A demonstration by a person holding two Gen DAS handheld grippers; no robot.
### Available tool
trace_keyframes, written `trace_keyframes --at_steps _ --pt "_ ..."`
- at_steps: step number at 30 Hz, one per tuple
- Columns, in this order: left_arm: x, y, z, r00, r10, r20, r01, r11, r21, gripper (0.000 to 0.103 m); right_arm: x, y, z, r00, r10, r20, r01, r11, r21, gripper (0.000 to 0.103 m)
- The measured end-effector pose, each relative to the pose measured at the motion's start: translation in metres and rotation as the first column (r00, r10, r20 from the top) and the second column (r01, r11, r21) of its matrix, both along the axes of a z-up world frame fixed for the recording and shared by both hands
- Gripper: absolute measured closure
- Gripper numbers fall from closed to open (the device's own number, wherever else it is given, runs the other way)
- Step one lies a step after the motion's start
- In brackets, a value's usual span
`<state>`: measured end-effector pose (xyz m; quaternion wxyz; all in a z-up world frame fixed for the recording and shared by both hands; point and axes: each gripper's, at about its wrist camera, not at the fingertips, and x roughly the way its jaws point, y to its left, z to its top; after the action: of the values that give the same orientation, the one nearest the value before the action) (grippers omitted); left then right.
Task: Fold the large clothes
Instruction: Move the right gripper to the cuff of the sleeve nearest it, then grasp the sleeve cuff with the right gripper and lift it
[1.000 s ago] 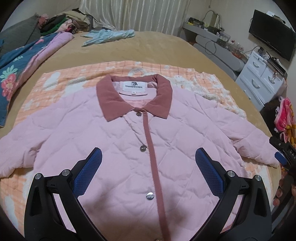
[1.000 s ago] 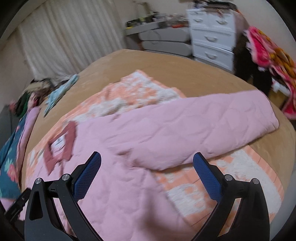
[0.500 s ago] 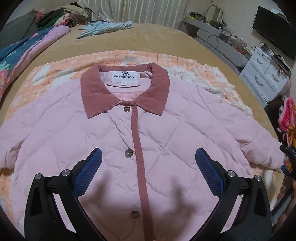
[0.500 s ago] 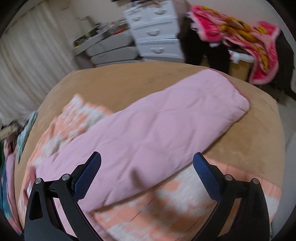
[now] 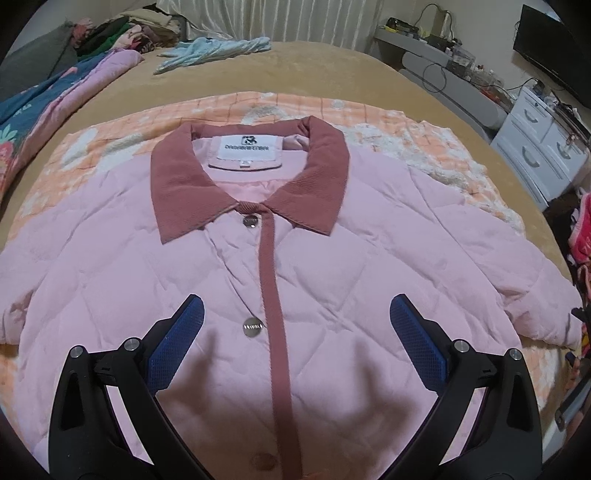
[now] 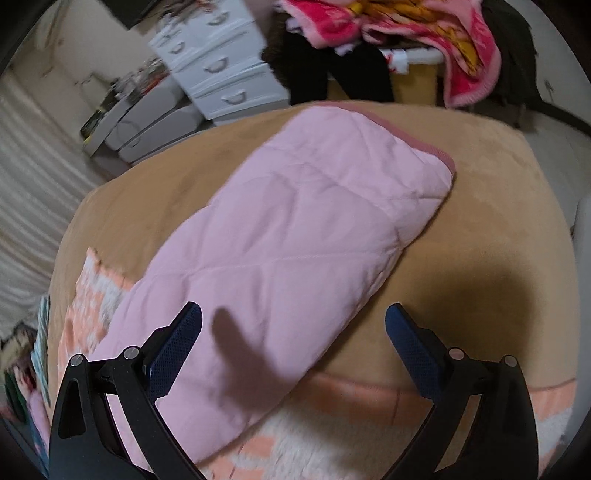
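My left tool (image 5: 291, 332) hangs over the jacket (image 5: 332, 288) with its blue pads spread wide and nothing between them. Directly under the gap runs the dusty-rose placket (image 5: 275, 302), with a silver snap (image 5: 254, 326) just left of it and another snap (image 5: 250, 220) farther ahead at the neck. Both snaps carry stamped lettering too small for me to read. Beyond that the corduroy collar (image 5: 177, 192) lies open and flat. Inside it sits a white neck label (image 5: 245, 150) with a small dark logo and one line of capitals that I cannot make out with certainty. The jacket lies face up and buttoned on an orange-and-white blanket (image 5: 406, 136), which covers the tan bed (image 5: 332, 70). Farther ahead, a light blue garment (image 5: 218, 51) lies on the bed, and a pile of clothes (image 5: 122, 33) sits at the far left. A white dresser (image 5: 543, 144) stands off to the right.

My right tool (image 6: 293, 332) is also spread apart, holding nothing. It hovers above the sleeve (image 6: 295, 236), which stretches away from the tool across the blanket (image 6: 369, 435) edge and onto the bed (image 6: 498, 206). The sleeve ends in a rose-trimmed cuff (image 6: 424, 147) ahead and to the right. Past the bed I see the dresser (image 6: 218, 66) and a bright pink blanket (image 6: 424, 40) draped over something dark.
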<state>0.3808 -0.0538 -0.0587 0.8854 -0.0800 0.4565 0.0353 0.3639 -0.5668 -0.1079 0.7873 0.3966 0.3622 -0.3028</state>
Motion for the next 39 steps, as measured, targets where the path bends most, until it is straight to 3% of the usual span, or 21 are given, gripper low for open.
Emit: trace_keyframes --at_steps 11,13,15,16,17,20,24,28,31,39 --pt "0.007 0.014 0.006 1.000 0.007 0.020 -0.007 1.000 0.000 0.008 -0.001 -0.044 -0.017 0.984 -0.081 0.157 0.067 0.994 0.090 0.007" --pt "0.008 0.017 0.006 1.000 0.013 0.019 -0.012 1.000 -0.005 0.008 -0.004 -0.048 -0.017 0.983 -0.083 0.164 0.070 0.994 0.082 0.021" --pt "0.007 0.020 0.006 1.000 0.015 0.020 -0.015 1.000 -0.012 0.008 -0.006 -0.049 -0.015 0.977 -0.062 0.206 0.047 0.996 0.078 0.051" --pt "0.006 0.021 0.007 1.000 0.016 0.021 -0.016 1.000 -0.014 0.008 -0.006 -0.049 -0.011 0.971 -0.034 0.238 0.017 0.997 0.070 0.057" --pt "0.006 0.022 0.009 1.000 0.018 0.023 -0.018 1.000 -0.012 0.008 -0.004 -0.047 -0.006 0.965 -0.003 0.263 -0.012 0.998 0.055 0.073" --pt "0.003 0.025 0.016 0.999 0.022 0.044 -0.022 1.000 0.007 0.008 0.003 -0.033 0.020 0.948 0.084 0.307 -0.074 0.996 -0.044 0.083" --pt "-0.003 0.032 0.026 0.997 0.027 0.066 -0.028 0.999 0.022 0.008 0.011 -0.005 0.064 0.906 0.220 0.363 -0.169 0.971 -0.168 0.086" --pt "-0.010 0.040 0.038 0.996 0.026 0.085 -0.028 0.999 0.020 0.008 0.010 0.028 0.109 0.832 0.363 0.420 -0.264 0.924 -0.276 0.087" --pt "-0.017 0.046 0.046 0.996 0.019 0.091 -0.022 0.999 0.035 0.008 0.012 0.062 0.136 0.780 0.469 0.415 -0.329 0.871 -0.365 0.087" --pt "-0.037 0.070 0.076 0.990 0.021 0.138 -0.033 0.995 0.090 0.008 0.017 0.138 0.188 0.673 0.630 0.386 -0.441 0.762 -0.474 0.088"
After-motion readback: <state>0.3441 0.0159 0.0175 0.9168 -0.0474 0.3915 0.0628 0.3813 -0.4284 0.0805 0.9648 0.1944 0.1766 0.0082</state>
